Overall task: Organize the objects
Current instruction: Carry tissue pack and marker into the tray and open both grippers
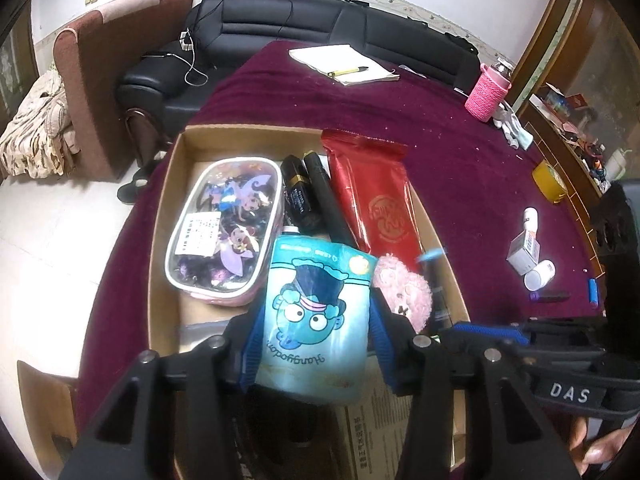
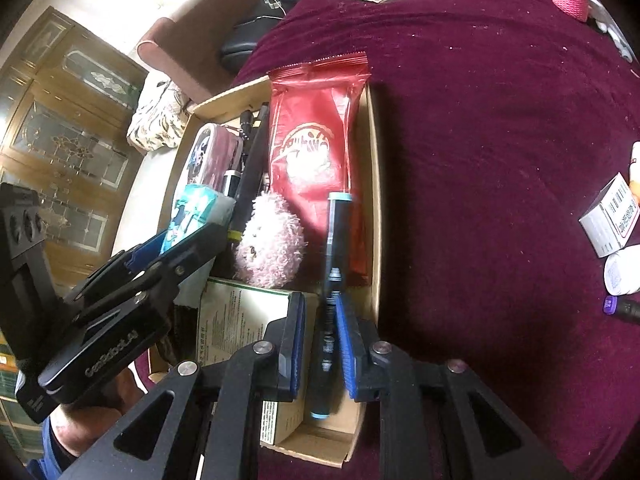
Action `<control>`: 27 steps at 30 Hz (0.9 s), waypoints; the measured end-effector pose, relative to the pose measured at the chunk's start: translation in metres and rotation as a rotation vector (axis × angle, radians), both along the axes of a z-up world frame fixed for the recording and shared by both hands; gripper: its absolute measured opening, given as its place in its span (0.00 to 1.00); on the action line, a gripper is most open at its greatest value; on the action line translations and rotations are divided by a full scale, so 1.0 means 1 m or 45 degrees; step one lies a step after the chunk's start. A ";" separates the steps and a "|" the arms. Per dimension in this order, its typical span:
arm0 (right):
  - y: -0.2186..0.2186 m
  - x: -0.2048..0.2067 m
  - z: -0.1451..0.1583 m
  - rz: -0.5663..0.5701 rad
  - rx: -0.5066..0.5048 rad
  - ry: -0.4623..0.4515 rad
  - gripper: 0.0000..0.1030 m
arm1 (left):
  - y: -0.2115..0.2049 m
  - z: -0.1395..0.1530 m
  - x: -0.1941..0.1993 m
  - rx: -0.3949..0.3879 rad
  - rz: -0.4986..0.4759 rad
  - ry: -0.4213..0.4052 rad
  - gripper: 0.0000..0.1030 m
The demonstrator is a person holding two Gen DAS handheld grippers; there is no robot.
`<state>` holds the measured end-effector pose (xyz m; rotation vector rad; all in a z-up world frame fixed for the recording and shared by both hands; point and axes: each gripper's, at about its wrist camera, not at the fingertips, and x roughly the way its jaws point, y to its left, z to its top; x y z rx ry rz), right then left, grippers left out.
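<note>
A cardboard box (image 1: 176,184) (image 2: 374,184) sits on the maroon tablecloth. It holds a clear cartoon pouch (image 1: 224,232), black tubes (image 1: 304,196), a red foil packet (image 1: 372,200) (image 2: 316,140) and a pink plush (image 1: 404,288) (image 2: 272,244). My left gripper (image 1: 316,320) (image 2: 160,264) hangs over the box's near end, shut on a light-blue cartoon pouch (image 1: 316,312). My right gripper (image 2: 322,304) is above the box's right side, its blue pads nearly together around a black marker with pale-blue caps (image 2: 330,256) (image 1: 434,276).
A printed white carton (image 2: 236,320) lies in the box's near end. On the cloth to the right are small white bottles and a grey carton (image 1: 524,252), a purple-capped marker (image 1: 548,296) and a yellow tape roll (image 1: 550,188). Farther back are a notepad with a pen (image 1: 344,64) and a pink-sleeved bottle (image 1: 488,96).
</note>
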<state>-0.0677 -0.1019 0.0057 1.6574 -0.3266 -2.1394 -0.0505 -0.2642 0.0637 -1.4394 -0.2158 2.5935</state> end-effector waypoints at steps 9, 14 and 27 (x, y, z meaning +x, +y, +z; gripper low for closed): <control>0.027 0.013 0.015 -0.035 -0.093 0.043 0.29 | -0.006 0.000 0.001 0.042 0.047 -0.018 0.55; 0.060 0.025 0.022 -0.096 -0.131 0.059 0.30 | -0.007 0.013 0.016 0.053 0.078 0.026 0.60; 0.190 0.052 0.011 -0.306 -0.198 0.037 0.36 | 0.052 0.034 0.074 0.046 0.052 0.065 0.61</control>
